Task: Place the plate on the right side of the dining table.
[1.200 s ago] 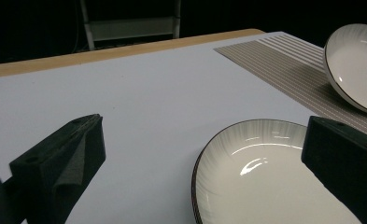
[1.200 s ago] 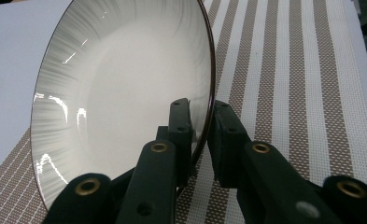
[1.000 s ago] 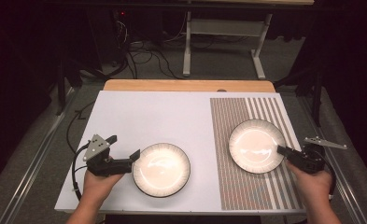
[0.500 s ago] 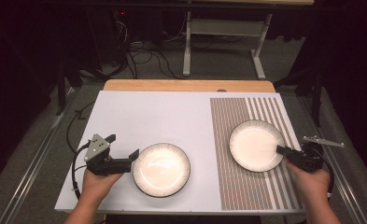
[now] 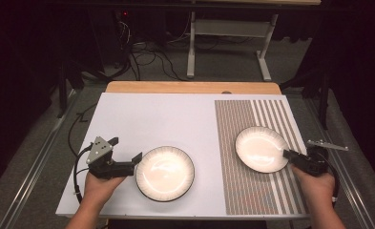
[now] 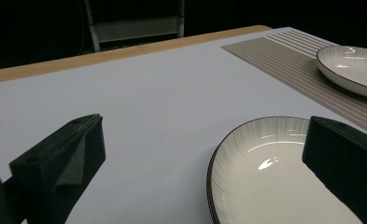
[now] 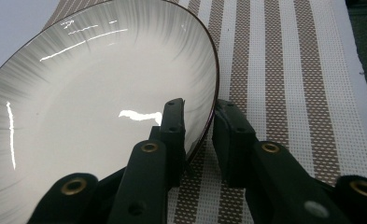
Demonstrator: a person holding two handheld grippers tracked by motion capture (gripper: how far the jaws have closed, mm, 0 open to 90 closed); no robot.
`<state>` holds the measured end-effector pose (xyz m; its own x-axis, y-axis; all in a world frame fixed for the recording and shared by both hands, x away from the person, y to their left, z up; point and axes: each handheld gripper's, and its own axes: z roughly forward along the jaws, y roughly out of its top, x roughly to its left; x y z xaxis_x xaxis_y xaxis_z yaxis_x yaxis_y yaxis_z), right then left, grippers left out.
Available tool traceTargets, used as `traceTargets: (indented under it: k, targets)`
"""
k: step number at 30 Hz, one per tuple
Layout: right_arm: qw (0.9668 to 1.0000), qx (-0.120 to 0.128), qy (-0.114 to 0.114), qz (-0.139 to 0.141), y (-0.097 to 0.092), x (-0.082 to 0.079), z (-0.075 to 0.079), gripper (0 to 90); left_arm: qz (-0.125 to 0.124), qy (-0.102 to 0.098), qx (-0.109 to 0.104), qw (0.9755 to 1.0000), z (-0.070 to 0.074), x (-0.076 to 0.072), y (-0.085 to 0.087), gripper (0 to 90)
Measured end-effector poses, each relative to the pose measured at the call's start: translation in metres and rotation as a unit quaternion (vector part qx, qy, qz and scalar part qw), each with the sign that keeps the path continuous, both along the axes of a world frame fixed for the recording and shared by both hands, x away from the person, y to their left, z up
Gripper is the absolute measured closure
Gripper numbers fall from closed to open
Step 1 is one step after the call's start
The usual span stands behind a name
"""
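high view showed two white plates with dark ribbed rims on the white table top (image 5: pixel 166 114). the near plate (image 5: pixel 165 172) lay on the bare white surface toward the person's left, and the far plate (image 5: pixel 260 149) lay on the striped brown placemat (image 5: pixel 252 191) at the right side. the two plates were well apart.

the left gripper (image 5: pixel 136 160) was held level just beside the near plate's left rim, its jaws spread wide. left gripper view had one jaw over the bare table and the other over the plate's (image 6: pixel 274 177) inner slope, with the rim between them and nothing pinched. the other plate (image 6: pixel 354 67) sat farther off on the mat (image 6: pixel 288 60).

the right gripper (image 5: pixel 286 153) met the right edge of the far plate. right gripper view had its jaws narrow and straddling the rim of that plate (image 7: pixel 92 98), one jaw over the inside and one outside above the mat (image 7: pixel 284 70). the jaws had just been opening, a slim gap showed beside the rim, so the grip looked loosened rather than pressed tight.
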<state>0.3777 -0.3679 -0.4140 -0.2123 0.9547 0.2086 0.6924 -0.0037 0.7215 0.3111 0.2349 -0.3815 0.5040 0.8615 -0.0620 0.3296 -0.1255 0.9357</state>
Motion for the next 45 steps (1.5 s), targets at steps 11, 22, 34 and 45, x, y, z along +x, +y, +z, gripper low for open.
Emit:
traceTargets:
  k: [11, 22, 34, 45]
  targets:
    - [0.9992, -0.001, -0.039, 0.003, -0.001, -0.007, 0.007, 61.3, -0.003, -0.002, 0.000, 1.0000, 0.000, -0.001, -0.001, 0.2]
    - [0.9888, -0.019, -0.138, 0.053, 0.025, -0.030, 0.036, 28.0, -0.001, -0.001, -0.002, 1.0000, 0.000, -0.002, -0.002, 0.2]
    - [0.9693, -0.019, -0.195, 0.148, 0.094, -0.052, 0.055, 0.8, -0.011, -0.012, 0.001, 0.9999, 0.004, -0.008, -0.007, 0.2]
    - [0.9557, -0.025, -0.213, 0.201, 0.130, -0.063, 0.049, 0.5, -0.018, -0.034, 0.004, 0.9993, 0.010, -0.021, -0.020, 0.2]
